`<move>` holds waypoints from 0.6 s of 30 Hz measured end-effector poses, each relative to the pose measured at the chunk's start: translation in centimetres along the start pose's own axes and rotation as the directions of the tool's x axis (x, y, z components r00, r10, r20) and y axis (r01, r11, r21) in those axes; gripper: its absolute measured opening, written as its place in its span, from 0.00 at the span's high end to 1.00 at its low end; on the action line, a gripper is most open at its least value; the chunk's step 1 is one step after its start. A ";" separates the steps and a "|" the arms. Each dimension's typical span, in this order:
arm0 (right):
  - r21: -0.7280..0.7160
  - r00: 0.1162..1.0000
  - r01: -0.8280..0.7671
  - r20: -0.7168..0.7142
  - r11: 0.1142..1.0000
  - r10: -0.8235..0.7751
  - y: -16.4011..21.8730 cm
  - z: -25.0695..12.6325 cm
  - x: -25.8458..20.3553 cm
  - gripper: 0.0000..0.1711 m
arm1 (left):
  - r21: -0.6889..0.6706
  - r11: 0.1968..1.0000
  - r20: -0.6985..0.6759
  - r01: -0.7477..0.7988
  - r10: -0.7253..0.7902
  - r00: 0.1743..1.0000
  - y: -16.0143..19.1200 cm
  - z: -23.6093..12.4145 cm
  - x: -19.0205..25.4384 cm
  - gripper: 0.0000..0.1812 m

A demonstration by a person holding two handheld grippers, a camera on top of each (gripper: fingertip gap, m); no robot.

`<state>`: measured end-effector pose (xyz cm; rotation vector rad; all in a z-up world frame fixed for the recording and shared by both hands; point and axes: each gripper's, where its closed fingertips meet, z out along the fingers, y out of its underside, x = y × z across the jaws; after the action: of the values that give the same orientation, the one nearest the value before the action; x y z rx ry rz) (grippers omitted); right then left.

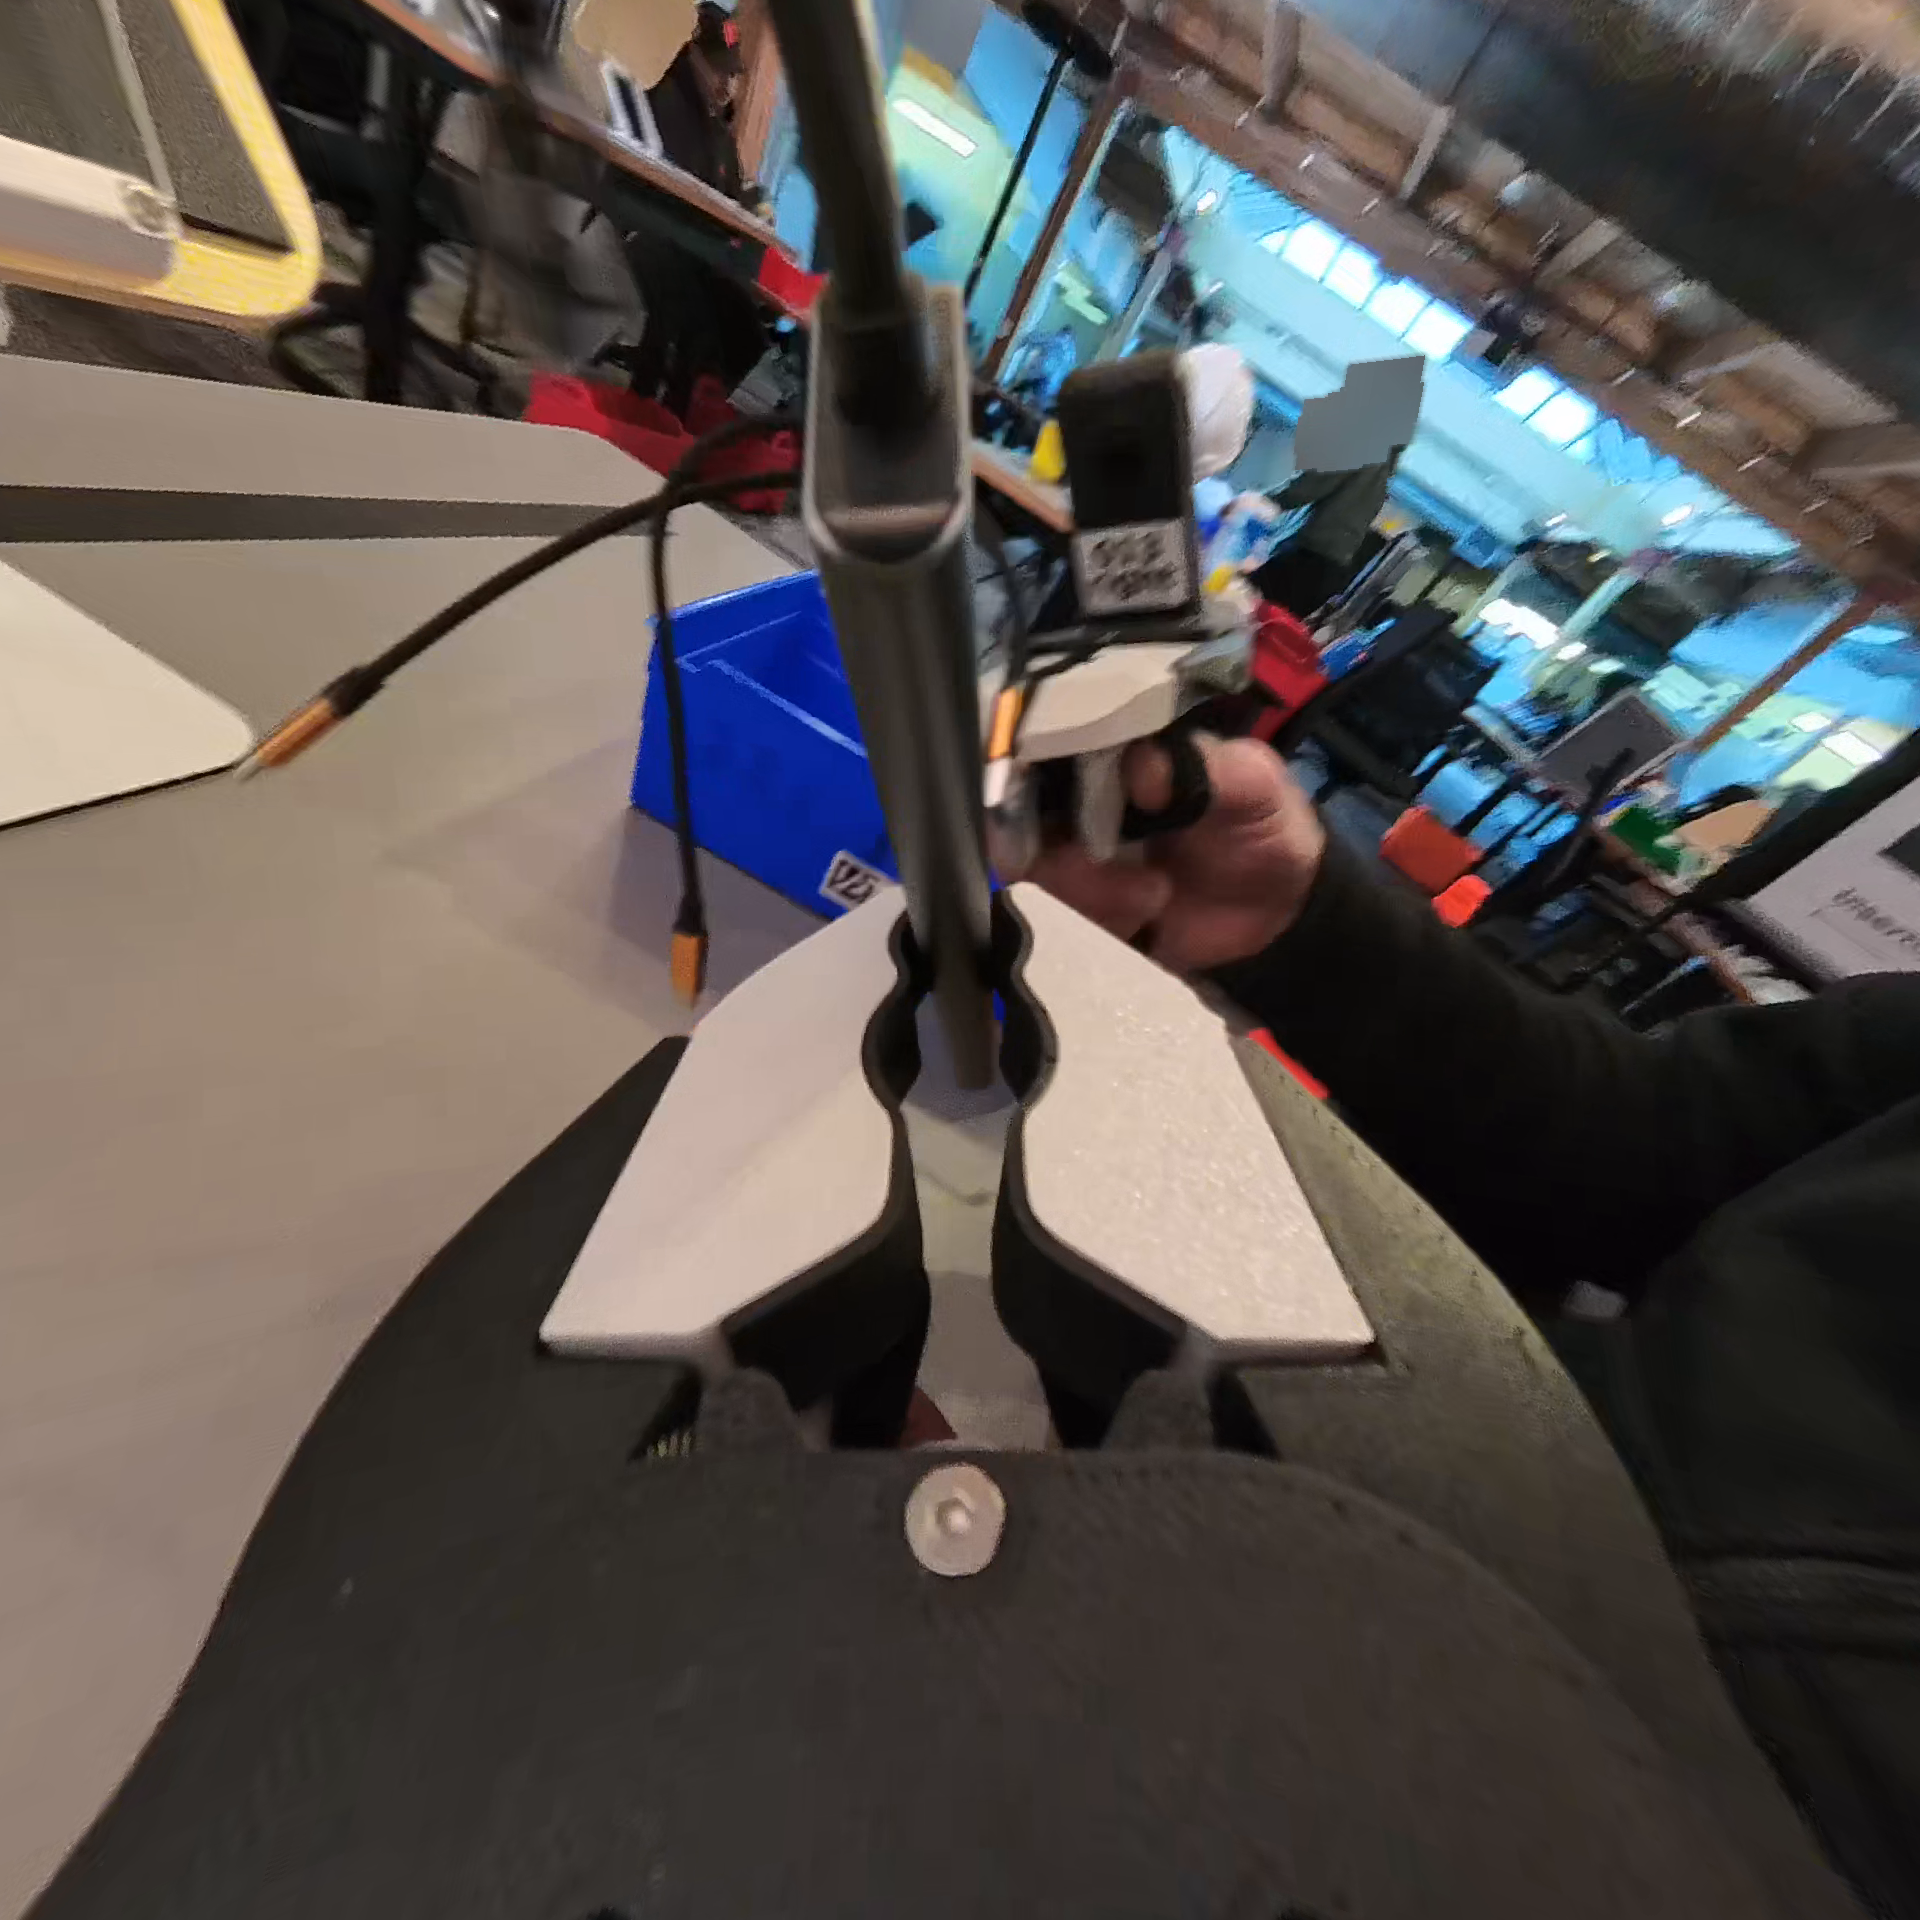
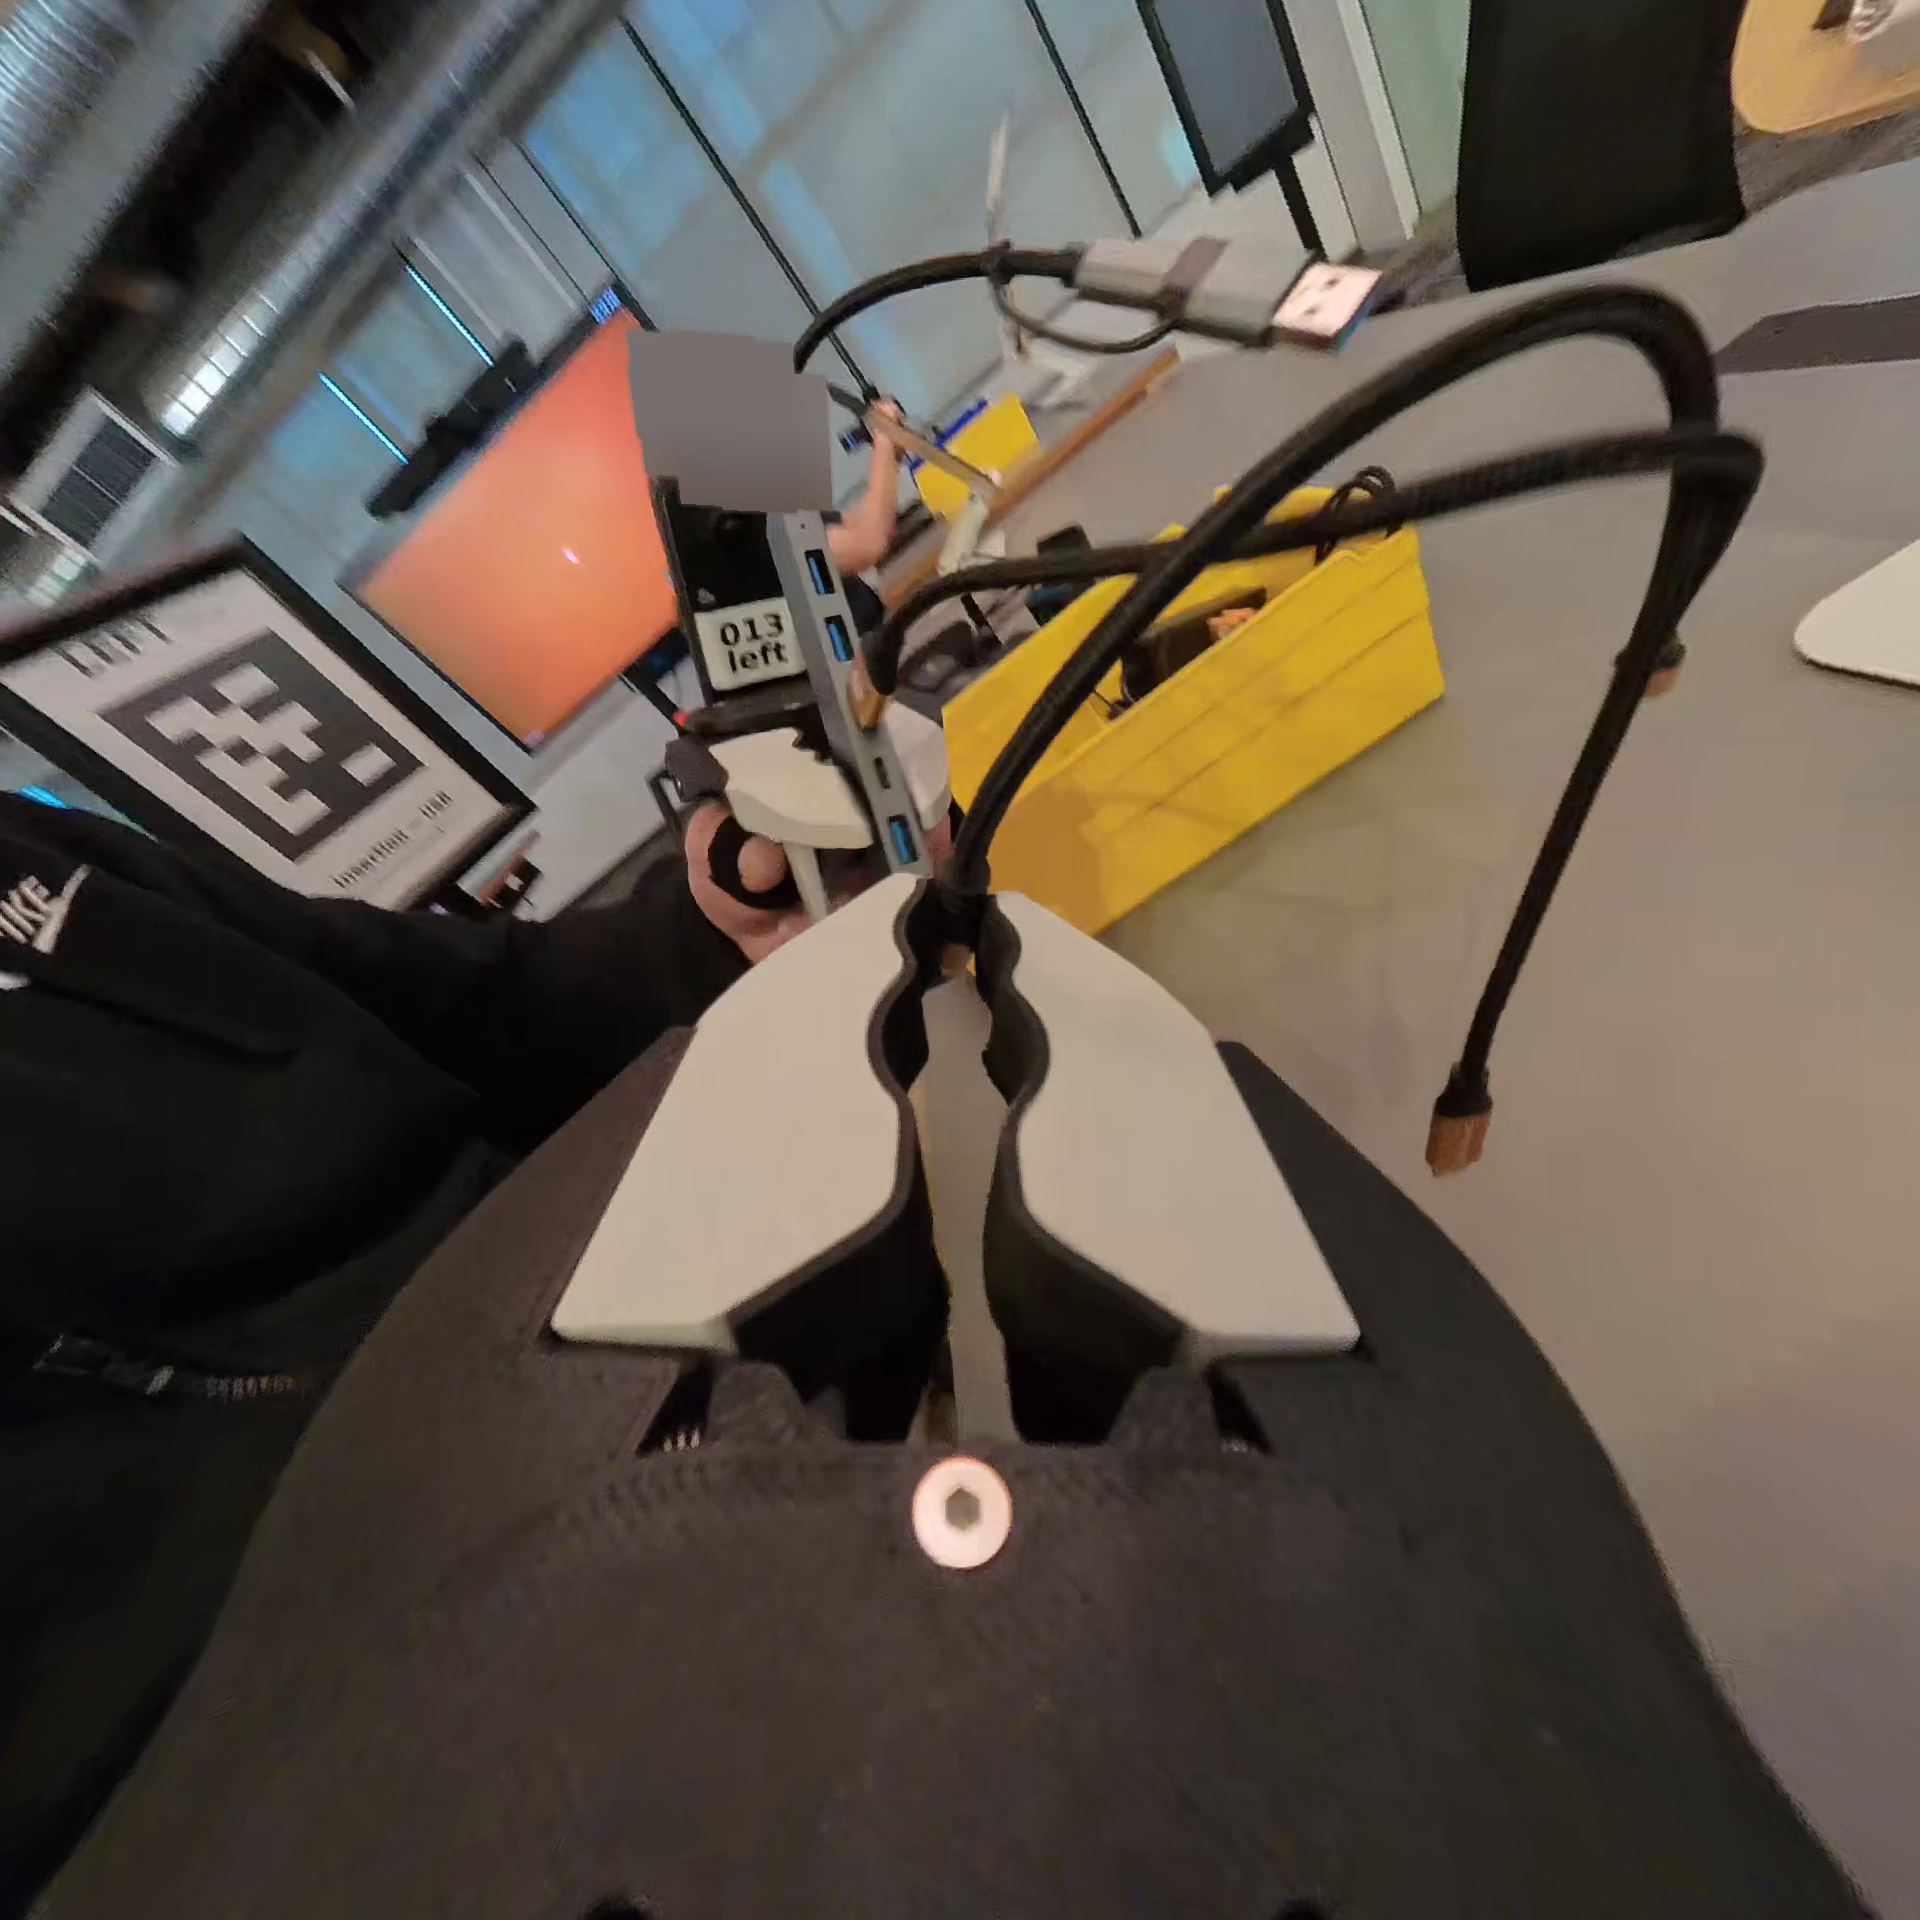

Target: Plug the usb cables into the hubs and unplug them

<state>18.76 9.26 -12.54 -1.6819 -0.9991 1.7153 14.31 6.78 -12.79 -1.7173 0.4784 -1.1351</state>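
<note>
The left gripper (image 1: 951,997) is pinching the slim grey metal USB hub (image 1: 894,623) upright while the right gripper (image 2: 956,935), jaws clamped on a black braided cable (image 2: 1143,623), is probably steering its plug toward a port at twelve o'clock.

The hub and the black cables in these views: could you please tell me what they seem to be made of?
The hub, clamped in the left hand-held gripper, looks like matte grey metal, perhaps aluminium: even satin sheen, crisp edges. The black cables look sheathed in braided fabric, going by the woven texture; their copper-coloured plug ends look metallic.
</note>
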 end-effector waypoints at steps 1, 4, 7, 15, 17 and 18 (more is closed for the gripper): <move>-0.020 0.999 0.019 -0.030 1.000 -0.020 -0.2 -0.9 -0.1 0.96 | -0.005 1.000 0.025 -0.010 0.010 1.000 0.2 -0.2 -0.5 0.94; -0.041 0.991 0.075 -0.108 0.996 -0.079 -1.8 -4.3 -0.7 0.96 | 0.035 0.999 0.042 0.038 -0.039 0.998 -0.5 -1.1 -1.8 0.94; -0.061 0.971 0.093 -0.213 0.994 -0.104 -2.6 -7.8 -0.6 0.96 | 0.094 0.994 0.063 0.061 -0.067 0.996 -1.7 -1.9 -2.7 0.94; -0.063 0.873 0.173 -0.453 0.983 -0.183 -3.9 -17.8 -2.5 0.96 | 0.141 0.984 0.097 0.109 -0.123 0.988 -2.0 -2.8 -4.3 0.94; -0.114 0.829 0.155 -0.525 0.981 -0.192 -3.0 -20.0 -2.3 0.96 | 0.159 0.982 0.101 0.106 -0.123 0.987 -2.4 -2.9 -4.3 0.94; -0.140 0.822 0.142 -0.535 0.980 -0.195 -2.4 -20.8 -2.5 0.96 | 0.157 0.982 0.104 0.103 -0.120 0.987 -2.4 -2.9 -4.3 0.94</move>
<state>39.27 11.54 -8.04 -1.9214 -0.9209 0.9864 9.29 9.48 -12.49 -1.6814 0.2227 -1.1169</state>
